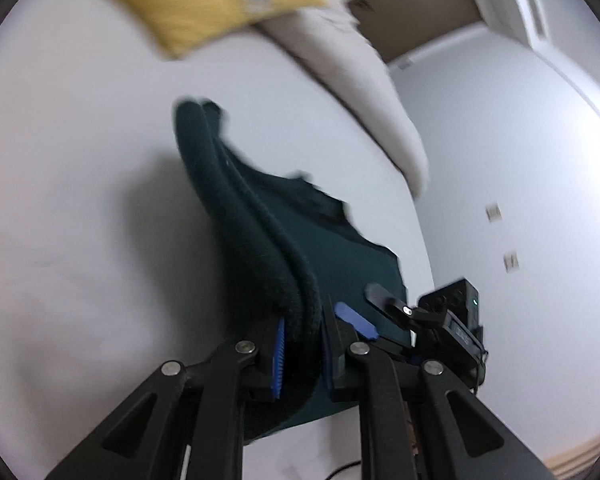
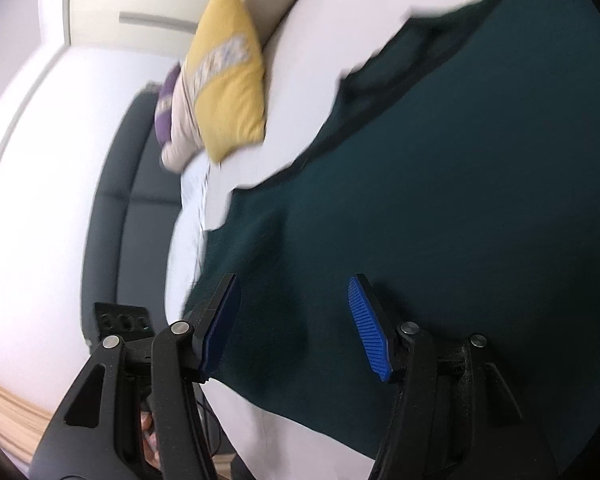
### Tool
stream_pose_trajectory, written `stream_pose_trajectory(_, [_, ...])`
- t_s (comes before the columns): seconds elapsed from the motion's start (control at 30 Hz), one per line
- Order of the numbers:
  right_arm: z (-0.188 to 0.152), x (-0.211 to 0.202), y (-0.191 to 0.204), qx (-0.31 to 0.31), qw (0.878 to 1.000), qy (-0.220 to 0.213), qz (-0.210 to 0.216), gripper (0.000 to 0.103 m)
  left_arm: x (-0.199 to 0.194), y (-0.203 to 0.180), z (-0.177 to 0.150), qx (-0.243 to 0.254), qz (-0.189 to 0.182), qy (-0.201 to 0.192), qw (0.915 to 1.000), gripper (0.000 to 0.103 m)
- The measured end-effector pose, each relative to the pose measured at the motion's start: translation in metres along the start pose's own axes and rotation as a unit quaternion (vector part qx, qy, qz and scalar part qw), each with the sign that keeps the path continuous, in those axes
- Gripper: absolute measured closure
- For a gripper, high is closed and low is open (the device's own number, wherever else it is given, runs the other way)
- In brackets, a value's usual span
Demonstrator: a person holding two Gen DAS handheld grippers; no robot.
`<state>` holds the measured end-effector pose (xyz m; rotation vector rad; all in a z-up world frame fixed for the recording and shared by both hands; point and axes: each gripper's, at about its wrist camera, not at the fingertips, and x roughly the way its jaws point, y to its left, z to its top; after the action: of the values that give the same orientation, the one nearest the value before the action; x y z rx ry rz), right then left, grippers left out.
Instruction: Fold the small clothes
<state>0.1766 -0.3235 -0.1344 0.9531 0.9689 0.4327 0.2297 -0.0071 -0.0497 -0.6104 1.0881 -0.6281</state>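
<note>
On the white bed sheet (image 2: 300, 80), a dark green knitted garment (image 2: 440, 168) lay mostly spread out, reaching toward the bed's near edge. The left gripper (image 1: 302, 354) was clenched on a thick doubled hem of it, lifting that part off the sheet. The right gripper (image 2: 296, 328) hovered over the flat cloth with its fingers released, holding nothing. Judging by this, folding had barely begun: one edge raised, no finished fold visible. A yellow cushion (image 2: 228, 84) lay far off.

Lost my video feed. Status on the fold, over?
Left gripper shut on dark green garment, edge lifted off white bed. Right gripper open over it. Nothing in the way.
</note>
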Motion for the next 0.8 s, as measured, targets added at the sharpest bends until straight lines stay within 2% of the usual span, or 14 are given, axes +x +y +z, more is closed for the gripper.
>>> stream_pose_trajectory(0.07, [0.010,-0.030,-0.019,0.022,0.999,-0.021,0.011,0.047,0.035,-0.037,-0.011,0.036,0.010,0.019,0.9991,0.088])
stream_pose_trajectory(0.13, [0.019,-0.051,-0.035,0.041,0.998,-0.036,0.017,0.046,0.075,-0.054,-0.024,0.042,0.015,0.044,0.9980,0.088])
stream_pose_trajectory(0.2, [0.022,-0.073,-0.056,0.061,0.997,-0.053,0.021,0.044,0.111,-0.060,-0.038,0.052,0.031,0.057,0.9966,0.086])
stream_pose_trajectory(0.23, [0.023,-0.079,-0.065,0.071,0.996,-0.055,0.022,0.046,0.128,-0.057,-0.046,0.038,0.037,0.067,0.9964,0.085])
stream_pose_trajectory(0.3, [0.024,-0.083,-0.076,0.081,0.995,-0.049,0.034,0.046,0.136,-0.057,-0.057,0.029,0.023,0.065,0.9972,0.080])
stream_pose_trajectory(0.33, [0.025,-0.083,-0.078,0.079,0.995,-0.045,0.038,0.046,0.134,-0.061,-0.061,0.037,0.020,0.060,0.9973,0.077])
stream_pose_trajectory(0.4, [0.027,-0.081,-0.074,0.069,0.996,-0.039,0.031,0.046,0.127,-0.069,-0.064,0.052,0.001,0.065,0.9965,0.053])
stream_pose_trajectory(0.47, [0.031,-0.072,-0.069,0.067,0.997,-0.037,0.022,0.045,0.116,-0.071,-0.066,0.055,-0.007,0.065,0.9964,0.046])
stream_pose_trajectory(0.57, [0.031,-0.054,-0.056,0.061,0.998,-0.017,0.007,0.045,0.092,-0.068,-0.073,0.040,-0.047,0.061,0.9962,0.046])
stream_pose_trajectory(0.63, [0.024,-0.043,-0.052,0.052,0.998,-0.005,-0.018,0.045,0.067,-0.064,-0.084,0.036,-0.074,0.047,0.9955,0.046])
stream_pose_trajectory(0.73, [0.025,-0.034,-0.045,0.053,0.998,0.003,-0.044,0.045,0.037,-0.049,-0.090,0.032,-0.084,0.014,0.9959,0.046])
stream_pose_trajectory(0.8, [0.027,-0.027,-0.040,0.054,0.997,0.010,-0.053,0.045,0.025,-0.036,-0.093,0.034,-0.072,0.003,0.9969,0.046])
